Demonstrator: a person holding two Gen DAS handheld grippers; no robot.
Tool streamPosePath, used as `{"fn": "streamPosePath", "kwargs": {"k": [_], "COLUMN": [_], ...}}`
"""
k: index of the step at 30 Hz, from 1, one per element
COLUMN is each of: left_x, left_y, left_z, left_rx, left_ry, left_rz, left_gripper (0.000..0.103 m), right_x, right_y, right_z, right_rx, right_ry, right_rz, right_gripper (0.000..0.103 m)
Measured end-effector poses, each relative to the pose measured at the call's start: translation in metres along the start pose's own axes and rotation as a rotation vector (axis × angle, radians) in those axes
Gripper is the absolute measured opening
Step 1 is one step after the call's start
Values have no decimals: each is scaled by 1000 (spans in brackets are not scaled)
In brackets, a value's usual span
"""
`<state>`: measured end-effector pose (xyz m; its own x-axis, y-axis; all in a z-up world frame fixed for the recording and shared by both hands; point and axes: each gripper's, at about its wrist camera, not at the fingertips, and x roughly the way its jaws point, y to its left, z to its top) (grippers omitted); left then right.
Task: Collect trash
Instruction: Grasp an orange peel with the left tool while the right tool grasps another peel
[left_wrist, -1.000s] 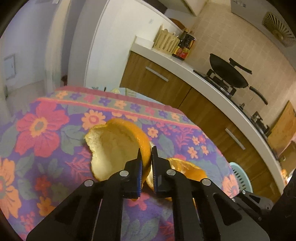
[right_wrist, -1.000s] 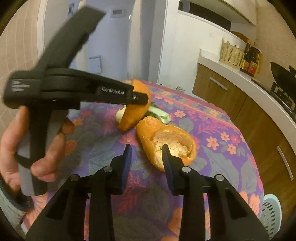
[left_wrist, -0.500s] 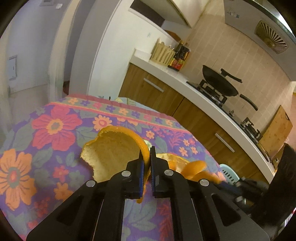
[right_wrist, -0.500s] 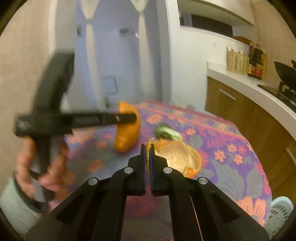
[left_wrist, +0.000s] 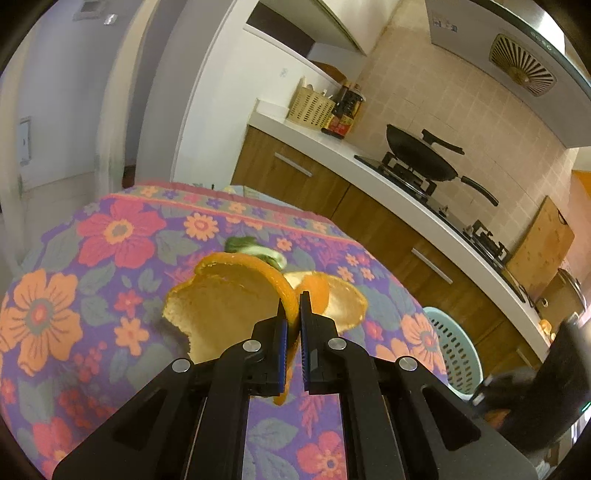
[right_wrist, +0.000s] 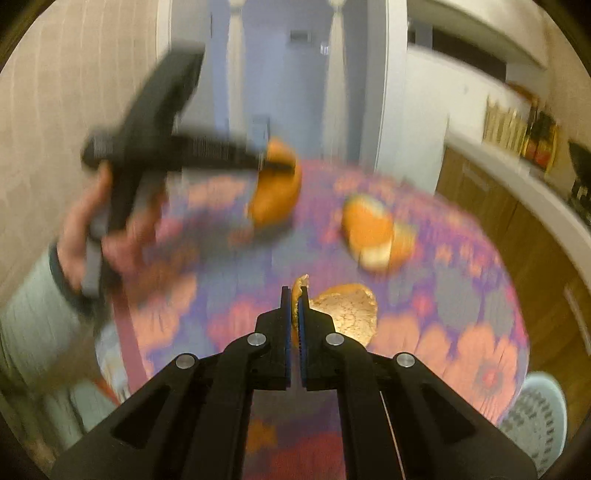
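The left hand-held gripper (left_wrist: 292, 314) is pinched shut on a large peel (left_wrist: 225, 302), held above the counter (left_wrist: 122, 236). The right hand-held gripper (right_wrist: 294, 299) is clamped on another peel (right_wrist: 347, 310), partly hidden behind its jaws. A third peel (right_wrist: 376, 236) lies blurred toward the counter's far edge. A basket (left_wrist: 452, 350) is cut off past the right edge.
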<state>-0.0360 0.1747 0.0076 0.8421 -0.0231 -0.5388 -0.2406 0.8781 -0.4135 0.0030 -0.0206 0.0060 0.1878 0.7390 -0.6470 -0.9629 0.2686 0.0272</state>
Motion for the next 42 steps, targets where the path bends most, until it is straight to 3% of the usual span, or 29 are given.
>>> {"fn": "streamPosePath", "kwargs": {"k": [4, 7, 8, 9, 11, 13, 15, 20, 26, 28, 29, 33, 39, 42], "left_x": [3, 1, -1, -3, -5, -8, -11, -18, -18, -18, -18, -20, -23, -22], "left_y": [-8, -13, -14, -16, -17, -19, -21, -24, -26, -29, -31, -37, -57, -76], "left_z": [-3, -3, -3, -3, -3, -3, -3, -5, -5, -5, -6, -5, 1, 3], "left_rx": [10, 24, 25, 26, 29, 35, 40, 50, 42, 50, 55, 65, 97, 138], "left_ry": [13, 12, 10, 6, 2, 0, -1, -4, -3, 0, 2, 2, -2, 5], "left_rz": [-9, -12, -13, -14, -15, -16, -17, -15, -21, -20, -21, -26, -79, -114], "left_gripper": [4, 4, 4, 4, 4, 4, 4, 4, 4, 4, 4, 4, 4, 4], "right_x": [2, -7, -10, -14, -20, -19, -7, 19, 38, 41, 42, 34, 9, -16], "right_y": [-4, -10, -15, -18, -19, -17, -19, -2, 20, 22, 23, 20, 7, -3], "right_z": [-25, -40, -42, -44, -48, -50, -52, -56, -44, -42, -42, -41, -38, -39], "right_rx": [48, 94, 124, 152, 181, 214, 274, 332, 362, 354, 343, 335, 368, 390], "right_ry": [66, 65, 61, 46, 10, -3, 11, 33, 62, 62, 61, 28, -10, -58], "right_rz": [-17, -56, -60, -62, -75, -65, -61, -57, -264, -316, -340, -322, -270, -307], "right_gripper": [7, 20, 32, 54, 70, 71, 87, 92, 90, 78, 65, 31, 24, 23]}}
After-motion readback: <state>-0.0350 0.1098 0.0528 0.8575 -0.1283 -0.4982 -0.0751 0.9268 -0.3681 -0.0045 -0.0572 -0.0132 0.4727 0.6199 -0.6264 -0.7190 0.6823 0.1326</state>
